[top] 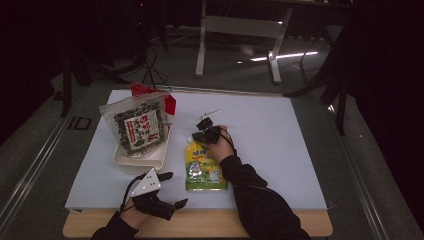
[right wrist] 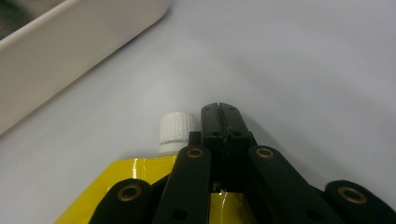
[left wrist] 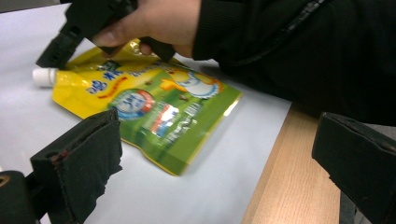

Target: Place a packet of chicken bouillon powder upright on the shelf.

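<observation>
Both tongs work over the white table mat (top: 280, 145). At 6 o'clock of the table, the left gripper (top: 172, 190) hovers above the mat's near edge and the wooden table lip (left wrist: 299, 186), its black jaws spread wide and holding nothing. The right gripper (top: 204, 131) sits near the middle; in its own view the jaws are pressed together just beside the white screw cap (right wrist: 176, 128), over the top edge of the flat yellow-and-green spouted drink pouch (top: 204, 167), though I cannot tell whether they pinch the foil. That pouch lies flat at 6 o'clock of centre. At 9 o'clock a clear bag of dark dried seaweed (top: 140, 125) rests in a cream plastic tray (top: 142, 162).
</observation>
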### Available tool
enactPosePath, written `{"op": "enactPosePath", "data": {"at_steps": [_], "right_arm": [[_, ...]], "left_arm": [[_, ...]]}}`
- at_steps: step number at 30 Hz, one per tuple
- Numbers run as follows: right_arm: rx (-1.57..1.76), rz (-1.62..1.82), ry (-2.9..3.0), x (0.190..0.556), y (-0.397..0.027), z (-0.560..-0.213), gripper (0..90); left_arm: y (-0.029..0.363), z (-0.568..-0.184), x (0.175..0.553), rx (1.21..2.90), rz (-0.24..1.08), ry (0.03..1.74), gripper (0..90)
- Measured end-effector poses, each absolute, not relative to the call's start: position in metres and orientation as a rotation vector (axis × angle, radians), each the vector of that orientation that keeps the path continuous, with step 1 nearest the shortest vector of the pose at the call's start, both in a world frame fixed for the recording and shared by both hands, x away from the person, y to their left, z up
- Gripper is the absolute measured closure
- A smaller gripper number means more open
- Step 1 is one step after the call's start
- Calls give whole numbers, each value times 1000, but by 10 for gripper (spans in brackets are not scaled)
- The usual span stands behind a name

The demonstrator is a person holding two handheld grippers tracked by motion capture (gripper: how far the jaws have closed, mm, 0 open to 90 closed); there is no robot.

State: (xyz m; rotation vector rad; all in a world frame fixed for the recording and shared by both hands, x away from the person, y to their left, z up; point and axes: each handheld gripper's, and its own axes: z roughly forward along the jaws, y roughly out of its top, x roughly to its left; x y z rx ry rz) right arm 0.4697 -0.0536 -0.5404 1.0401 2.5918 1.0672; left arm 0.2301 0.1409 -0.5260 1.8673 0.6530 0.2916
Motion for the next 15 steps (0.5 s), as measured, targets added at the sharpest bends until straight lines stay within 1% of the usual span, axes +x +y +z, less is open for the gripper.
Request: {"op": "enactPosePath", "data": {"at_steps": [6, 10, 14, 15], "right_arm": [[1012, 1059, 2623, 452, -56, -539, 900], [998, 1048, 2621, 446, -55, -535, 898], [996, 1082, 2580, 443, -63, -522, 846], [996, 1082, 2580, 443, -63, -522, 846]], "left_arm": [[139, -526, 230, 1871, 289, 647, 27], [138, -527, 231, 1872, 284, 643, 27], [137, -527, 232, 1874, 282, 640, 27], [137, -527, 232, 1874, 280, 638, 27]]}}
